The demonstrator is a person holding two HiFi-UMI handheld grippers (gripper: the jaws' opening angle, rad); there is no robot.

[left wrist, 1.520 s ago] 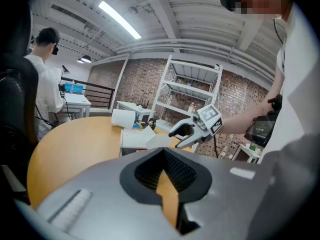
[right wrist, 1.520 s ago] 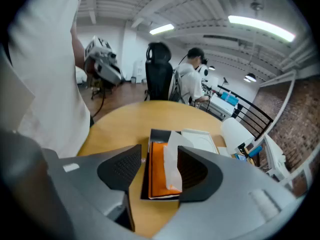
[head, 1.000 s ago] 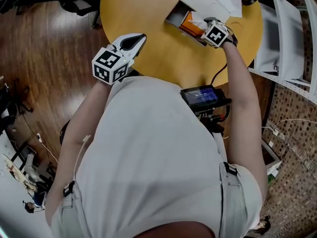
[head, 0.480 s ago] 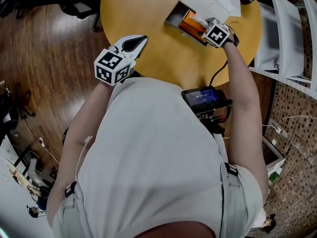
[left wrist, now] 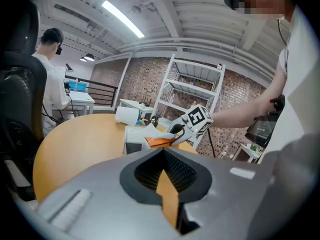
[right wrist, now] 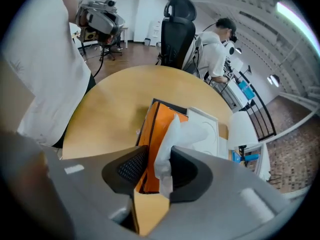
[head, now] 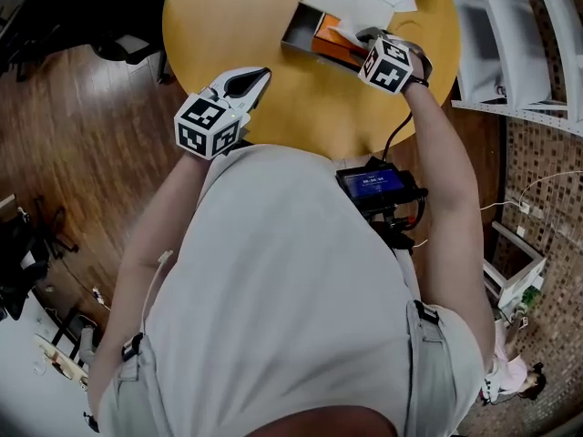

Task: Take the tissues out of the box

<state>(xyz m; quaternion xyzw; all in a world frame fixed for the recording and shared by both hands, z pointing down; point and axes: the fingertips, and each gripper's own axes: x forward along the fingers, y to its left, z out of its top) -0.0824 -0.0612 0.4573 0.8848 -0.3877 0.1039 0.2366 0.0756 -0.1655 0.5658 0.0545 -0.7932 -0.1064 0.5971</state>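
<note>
Your R tongs (right wrist: 159, 156) closing round the tissue (right wrist: 186, 133), not clamped yet.
L tongs (left wrist: 162, 152) shut, empty; pull from the box (right wrist: 154, 121) looks next.

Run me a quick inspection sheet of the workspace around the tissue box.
Surface: round yellow table.
Job's things: orange tissue box lying on the table; one white tissue sticking out of it.
Clutter: white tray-like piece and white paper roll beyond the box.
Grippers: right tongs closing, tissue between the jaws, not yet pinched; left tongs shut, empty, held by the table's near edge.
Cables: black cable from the right wrist to a screen unit at the person's waist.
Surroundings: wooden floor, white shelf rack, black office chair, another person at a desk.
</note>
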